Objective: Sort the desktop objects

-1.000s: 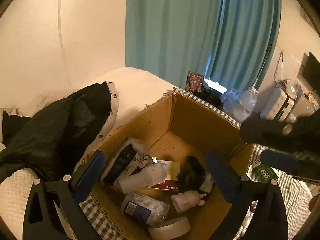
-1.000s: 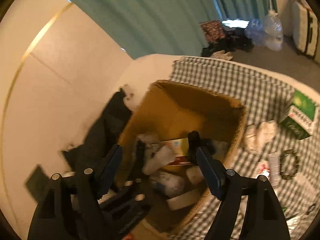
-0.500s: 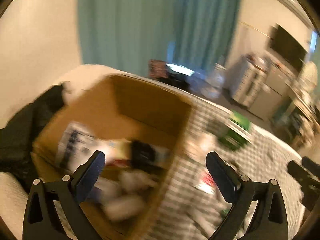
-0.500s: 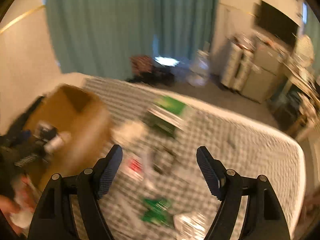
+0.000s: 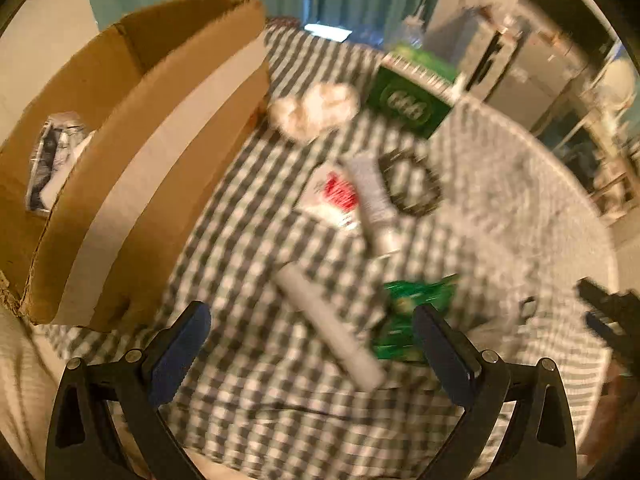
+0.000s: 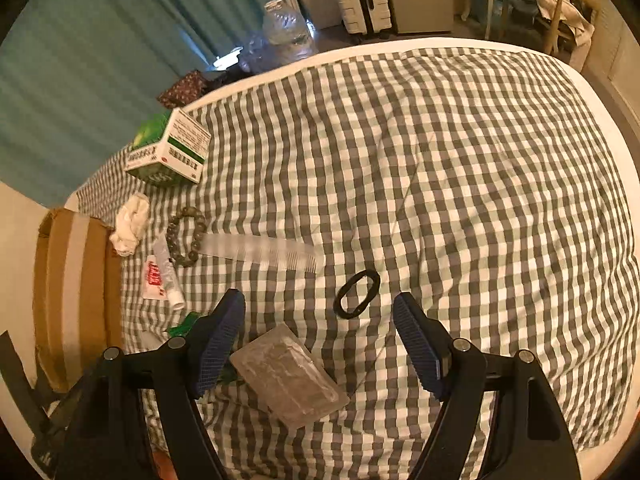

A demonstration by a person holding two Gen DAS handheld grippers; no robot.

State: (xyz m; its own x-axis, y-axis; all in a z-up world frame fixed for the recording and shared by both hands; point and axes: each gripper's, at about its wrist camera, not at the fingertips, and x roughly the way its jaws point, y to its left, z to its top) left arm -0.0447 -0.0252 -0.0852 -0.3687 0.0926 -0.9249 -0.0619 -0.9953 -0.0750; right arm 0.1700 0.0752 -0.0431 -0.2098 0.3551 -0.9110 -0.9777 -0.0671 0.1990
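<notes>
Both grippers have swung away from the cardboard box (image 5: 132, 152) since a second ago, when each looked straight down into it; now both look down on the checked bedspread (image 6: 460, 168) beside it, and the box sits at the left edge of each view. The left wrist picture is blurred by the move, though less than half a second ago.

The left gripper (image 5: 312, 348) is released, jaws spread wide with nothing between the pads, as in the earlier frames. It hangs over a white tube (image 5: 332, 324) and a green packet (image 5: 404, 312), which lie well out from the box's side wall. The right gripper (image 6: 320, 344) is likewise released and empty, its spread unchanged. Between its jaws, on the cloth below, lie a clear plastic blister pack (image 6: 288, 376) and a black hair tie (image 6: 357, 294); neither is touched.

The things still to be sorted all lie on the cloth outside the box. Nearest its wall is a crumpled white tissue (image 6: 130, 224), just beside the box's far corner. A red-and-white sachet (image 6: 154, 278) and a small white tube (image 6: 168, 272) lie a little further out, touching each other. A bead bracelet (image 6: 187, 236) lies next to them, and a clear comb (image 6: 260, 252) runs from the bracelet away from the box. A green and white carton (image 6: 168, 152) stands beyond the tissue, further from the box. Inside the box only a dark-printed packet (image 5: 52, 160) shows now
</notes>
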